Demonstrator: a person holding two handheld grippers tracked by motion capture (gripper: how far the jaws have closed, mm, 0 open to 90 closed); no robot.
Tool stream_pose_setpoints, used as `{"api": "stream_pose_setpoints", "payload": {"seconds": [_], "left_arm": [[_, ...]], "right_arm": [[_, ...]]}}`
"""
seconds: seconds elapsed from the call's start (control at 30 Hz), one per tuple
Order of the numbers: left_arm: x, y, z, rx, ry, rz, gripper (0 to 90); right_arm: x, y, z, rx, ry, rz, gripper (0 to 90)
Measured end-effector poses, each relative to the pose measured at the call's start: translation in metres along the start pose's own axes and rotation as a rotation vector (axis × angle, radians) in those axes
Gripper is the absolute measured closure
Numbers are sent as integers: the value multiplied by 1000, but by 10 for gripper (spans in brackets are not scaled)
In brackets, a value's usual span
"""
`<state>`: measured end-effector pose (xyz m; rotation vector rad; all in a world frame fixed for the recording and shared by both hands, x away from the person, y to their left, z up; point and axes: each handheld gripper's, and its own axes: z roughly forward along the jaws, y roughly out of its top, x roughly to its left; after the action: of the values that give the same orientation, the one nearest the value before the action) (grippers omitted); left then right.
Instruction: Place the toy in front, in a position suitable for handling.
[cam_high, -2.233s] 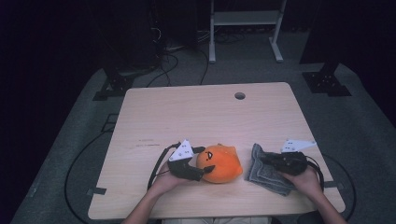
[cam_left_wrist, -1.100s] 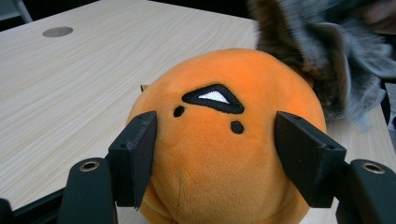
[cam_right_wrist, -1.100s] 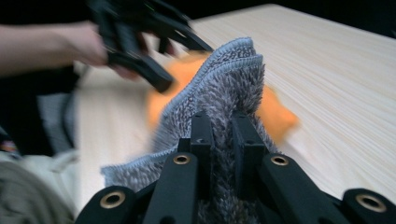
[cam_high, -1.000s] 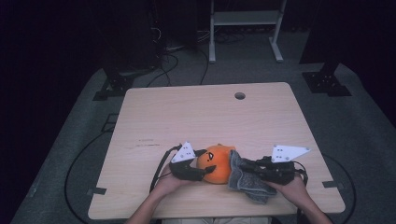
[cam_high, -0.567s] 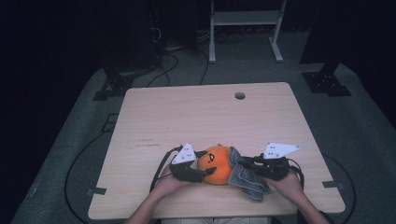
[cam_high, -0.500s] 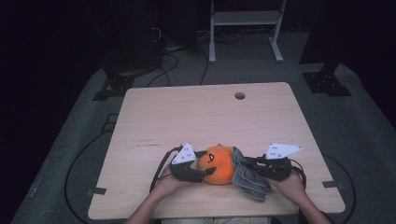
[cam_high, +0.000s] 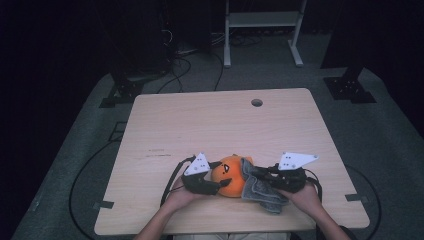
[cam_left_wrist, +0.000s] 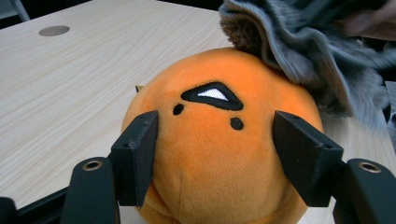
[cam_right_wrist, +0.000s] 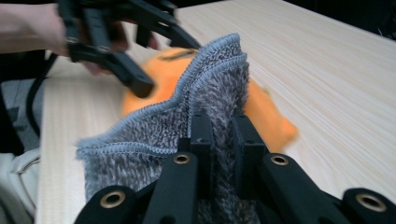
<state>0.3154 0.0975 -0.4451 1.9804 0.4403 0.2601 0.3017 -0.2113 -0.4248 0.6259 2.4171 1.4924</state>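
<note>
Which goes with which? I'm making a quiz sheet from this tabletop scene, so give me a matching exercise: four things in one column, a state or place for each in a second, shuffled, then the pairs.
Things
1. orange plush toy
2. grey cloth
3. round hole
4. left gripper

States or places
A. in the tabletop near its far edge
B. pinched between shut jaws
C. jaws on either side of the plush
D. sits on the table, cloth draped against it

Pairs: 1-D, 2-B, 3-A, 4-C
</note>
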Motion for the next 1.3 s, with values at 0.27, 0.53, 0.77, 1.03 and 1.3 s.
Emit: {"api": "stream_pose_setpoints", "payload": {"seconds": [0.27, 0.53, 0.77, 1.03, 1.3], "left_arm": [[1, -1, -2, 5, 3, 0, 332], [5, 1, 3, -4, 46, -52, 333], [5, 1, 3, -6, 28, -49, 333], [2, 0, 2, -1, -29, -14, 332], [4, 0, -1, -3, -39, -7, 358]], "right_arm": [[-4, -16, -17, 13, -5, 57, 808], [24, 11, -7, -56, 100, -22, 808], [21, 18, 11, -19, 6, -44, 725], [19, 14, 22, -6, -28, -36, 629], [11, 2, 15, 0, -24, -9, 795]]}}
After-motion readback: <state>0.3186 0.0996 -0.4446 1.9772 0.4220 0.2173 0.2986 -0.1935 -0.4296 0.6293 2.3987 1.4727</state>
